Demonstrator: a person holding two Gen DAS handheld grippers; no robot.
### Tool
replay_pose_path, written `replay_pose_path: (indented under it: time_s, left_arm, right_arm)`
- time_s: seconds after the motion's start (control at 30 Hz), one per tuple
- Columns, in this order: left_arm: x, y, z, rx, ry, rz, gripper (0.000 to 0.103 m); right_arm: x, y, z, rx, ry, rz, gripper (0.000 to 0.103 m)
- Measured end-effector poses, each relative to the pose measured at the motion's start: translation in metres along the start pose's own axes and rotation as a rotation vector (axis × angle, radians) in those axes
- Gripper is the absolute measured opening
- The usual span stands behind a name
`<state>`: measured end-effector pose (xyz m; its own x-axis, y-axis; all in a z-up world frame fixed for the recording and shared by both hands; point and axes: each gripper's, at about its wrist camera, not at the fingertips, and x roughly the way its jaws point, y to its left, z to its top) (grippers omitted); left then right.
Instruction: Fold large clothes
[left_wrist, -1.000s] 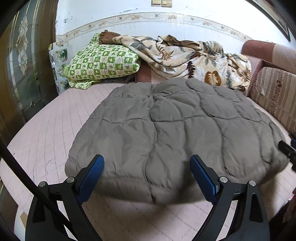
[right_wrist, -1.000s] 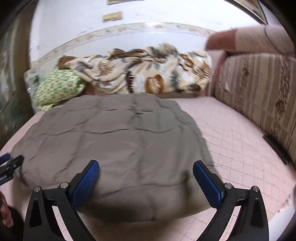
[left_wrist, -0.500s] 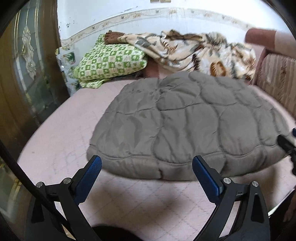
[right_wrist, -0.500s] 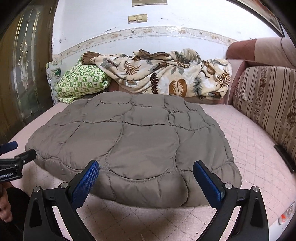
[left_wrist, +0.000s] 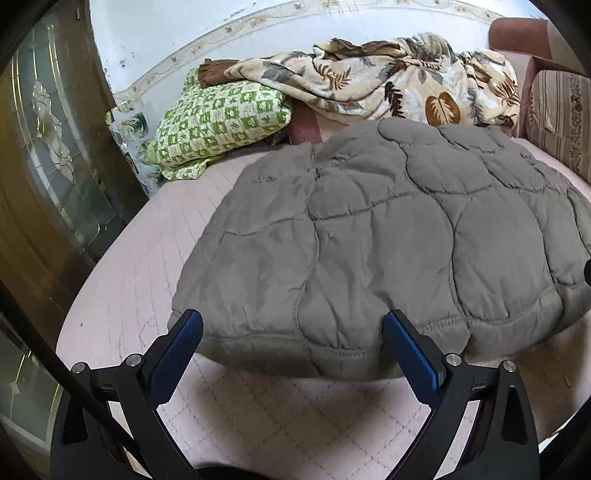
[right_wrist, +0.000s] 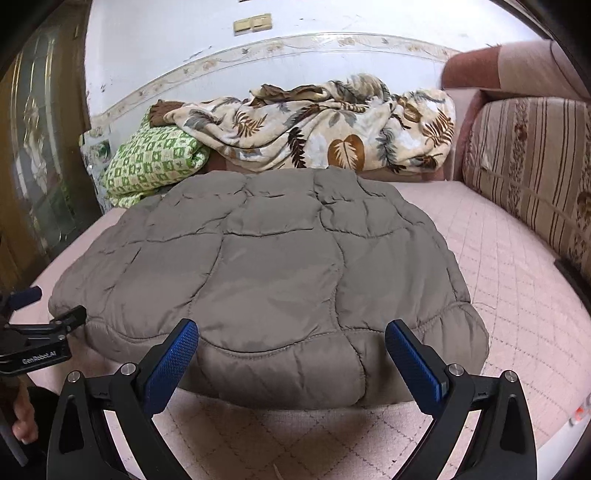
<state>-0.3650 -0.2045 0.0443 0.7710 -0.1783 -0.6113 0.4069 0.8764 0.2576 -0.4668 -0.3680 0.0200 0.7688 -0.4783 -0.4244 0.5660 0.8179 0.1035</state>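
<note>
A large grey quilted padded garment (left_wrist: 388, 240) lies folded into a broad puffy slab on the pink quilted bed; it also shows in the right wrist view (right_wrist: 273, 280). My left gripper (left_wrist: 293, 332) is open and empty, its blue pads just at the garment's near left edge. My right gripper (right_wrist: 291, 343) is open and empty, its pads at the near right edge. The left gripper's body shows at the left edge of the right wrist view (right_wrist: 37, 343).
A green checked pillow (left_wrist: 218, 122) and a leaf-print blanket (left_wrist: 399, 88) lie at the back against the wall. A striped sofa back (right_wrist: 535, 173) runs along the right. A glass-panelled door (left_wrist: 44, 158) stands at the left. Bare pink mattress (right_wrist: 517, 280) lies right of the garment.
Both grippers pulled back from the garment and then came close to its near edge again. The left gripper shifted left. The garment has not moved and both grippers stayed open.
</note>
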Motion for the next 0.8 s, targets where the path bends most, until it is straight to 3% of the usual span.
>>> replay_pose_path:
  time_s: [0.23,0.8]
  left_arm:
    - [0.007,0.008,0.003,-0.066,0.013,-0.118,0.098]
    - [0.018,0.015,-0.002,-0.092,0.036,-0.110,0.098]
  right_arm:
    - [0.001,0.004,0.000,-0.020,-0.001,0.001,0.102]
    - [0.009,0.035,-0.005,-0.160,-0.014,-0.015,0.102]
